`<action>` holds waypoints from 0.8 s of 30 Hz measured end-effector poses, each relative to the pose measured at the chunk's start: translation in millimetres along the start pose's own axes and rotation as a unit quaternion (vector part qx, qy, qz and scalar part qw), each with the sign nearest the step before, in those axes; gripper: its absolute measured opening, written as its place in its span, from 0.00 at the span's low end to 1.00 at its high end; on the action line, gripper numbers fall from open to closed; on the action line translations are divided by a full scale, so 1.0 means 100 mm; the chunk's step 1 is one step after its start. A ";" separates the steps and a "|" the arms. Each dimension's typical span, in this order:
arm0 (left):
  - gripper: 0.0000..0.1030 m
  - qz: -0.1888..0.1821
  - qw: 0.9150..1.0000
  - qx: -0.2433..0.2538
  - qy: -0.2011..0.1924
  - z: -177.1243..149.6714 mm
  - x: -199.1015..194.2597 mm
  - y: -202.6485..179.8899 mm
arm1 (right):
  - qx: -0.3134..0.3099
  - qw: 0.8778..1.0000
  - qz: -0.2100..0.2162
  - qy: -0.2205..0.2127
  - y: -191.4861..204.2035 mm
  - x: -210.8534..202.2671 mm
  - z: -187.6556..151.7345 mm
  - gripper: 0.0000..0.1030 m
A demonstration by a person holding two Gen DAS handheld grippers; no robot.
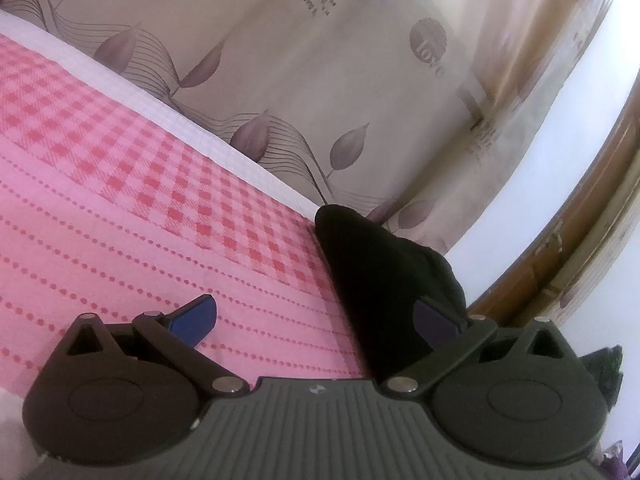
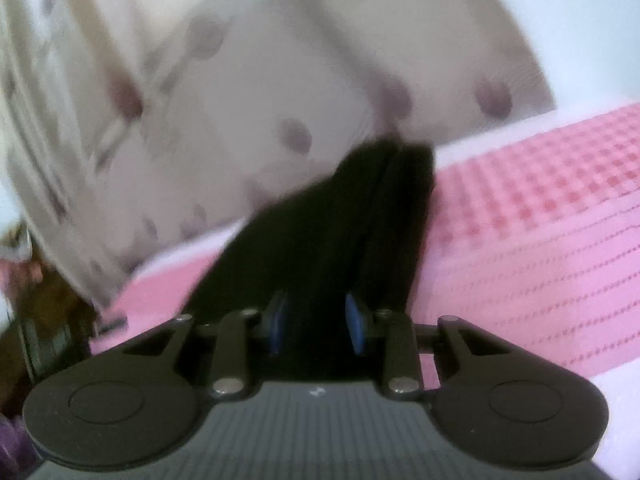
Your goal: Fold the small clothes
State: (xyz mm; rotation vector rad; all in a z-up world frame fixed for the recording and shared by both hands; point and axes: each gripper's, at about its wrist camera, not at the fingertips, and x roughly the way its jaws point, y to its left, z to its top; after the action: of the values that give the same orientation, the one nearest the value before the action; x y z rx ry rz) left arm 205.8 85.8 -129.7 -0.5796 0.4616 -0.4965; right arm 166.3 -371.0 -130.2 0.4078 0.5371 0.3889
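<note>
A small black garment (image 1: 384, 276) lies on the pink checked bed cover (image 1: 132, 184), bunched up near the bed's far edge. My left gripper (image 1: 316, 320) is open just above the cover; its right finger pad (image 1: 434, 322) rests against the black garment, and nothing is between the pads. In the blurred right wrist view my right gripper (image 2: 316, 322) is shut on the black garment (image 2: 360, 216), which rises in a fold between the blue pads and stretches away over the pink cover (image 2: 532, 220).
A beige curtain with a leaf print (image 1: 320, 80) hangs right behind the bed. A white mattress edge (image 1: 132, 88) runs along the cover. Brown wooden furniture (image 1: 560, 248) stands at the right, beyond the bed.
</note>
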 end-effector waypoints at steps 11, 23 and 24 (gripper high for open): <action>1.00 0.014 1.000 0.003 -0.001 0.00 -0.01 0.00 | -0.033 0.998 -0.039 -0.030 0.06 -0.24 0.06 0.06; 1.00 0.017 1.000 0.005 0.001 0.00 -0.01 -0.01 | 0.049 0.998 -0.013 -0.039 -0.35 -0.22 0.05 0.13; 1.00 0.017 1.000 0.005 0.001 0.01 -0.01 -0.01 | 0.021 0.998 -0.030 -0.048 -0.25 -0.23 0.15 0.13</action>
State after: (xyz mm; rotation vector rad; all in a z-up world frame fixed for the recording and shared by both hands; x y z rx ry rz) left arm 205.1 86.0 -128.5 -0.5599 0.4694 -0.4668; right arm 162.4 -406.7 -121.1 0.4481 0.4626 0.2997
